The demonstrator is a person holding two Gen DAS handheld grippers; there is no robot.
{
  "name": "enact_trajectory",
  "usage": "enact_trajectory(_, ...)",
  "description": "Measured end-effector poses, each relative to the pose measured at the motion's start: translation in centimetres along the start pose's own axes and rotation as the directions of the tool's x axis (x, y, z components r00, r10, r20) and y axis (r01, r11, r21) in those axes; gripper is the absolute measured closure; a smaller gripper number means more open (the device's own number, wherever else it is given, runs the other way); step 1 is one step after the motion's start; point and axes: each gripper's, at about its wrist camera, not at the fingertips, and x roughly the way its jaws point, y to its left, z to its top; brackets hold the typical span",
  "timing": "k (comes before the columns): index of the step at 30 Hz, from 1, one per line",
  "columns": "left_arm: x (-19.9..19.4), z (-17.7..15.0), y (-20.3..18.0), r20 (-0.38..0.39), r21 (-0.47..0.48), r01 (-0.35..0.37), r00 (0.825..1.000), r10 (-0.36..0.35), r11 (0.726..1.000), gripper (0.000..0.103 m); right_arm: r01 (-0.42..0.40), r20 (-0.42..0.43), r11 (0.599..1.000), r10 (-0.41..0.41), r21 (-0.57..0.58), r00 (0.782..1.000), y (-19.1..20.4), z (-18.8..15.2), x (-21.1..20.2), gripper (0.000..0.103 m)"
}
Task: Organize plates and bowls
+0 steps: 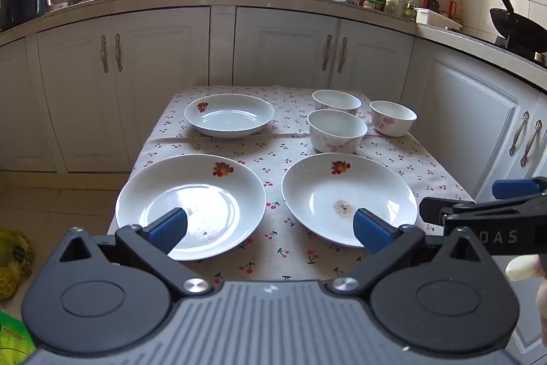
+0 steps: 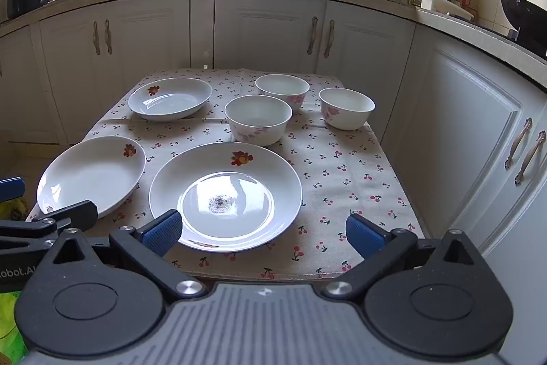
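Observation:
Three white plates with fruit prints lie on a cherry-print tablecloth (image 1: pixel 273 159): near left plate (image 1: pixel 205 190), near right plate (image 1: pixel 328 187) with a dirty spot, far plate (image 1: pixel 229 113). Three white bowls with pink flowers stand at the back right: front bowl (image 1: pixel 336 129), rear bowl (image 1: pixel 336 101), right bowl (image 1: pixel 393 117). My left gripper (image 1: pixel 270 228) hovers open over the table's near edge between the two near plates. My right gripper (image 2: pixel 265 230) is open above the near right plate (image 2: pixel 225 194), holding nothing. In the right wrist view the bowls (image 2: pixel 259 118) stand behind that plate.
White kitchen cabinets (image 1: pixel 283 47) wrap around the small table on the far side and right. The counter above holds a faucet, bottles, a knife block and a black wok (image 1: pixel 516 23). A green bag (image 1: pixel 13 341) lies on the floor at the left.

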Motion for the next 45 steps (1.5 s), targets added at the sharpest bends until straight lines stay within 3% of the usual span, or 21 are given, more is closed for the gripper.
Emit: enact_trajectory(45,-0.8,0.1,0.1,0.028,-0.003,0.010,1.000,-0.009,1.000,0.001,0.009,0.006,1.000,-0.010,0.010,1.000,0.1,0.1,-0.4,0.000)
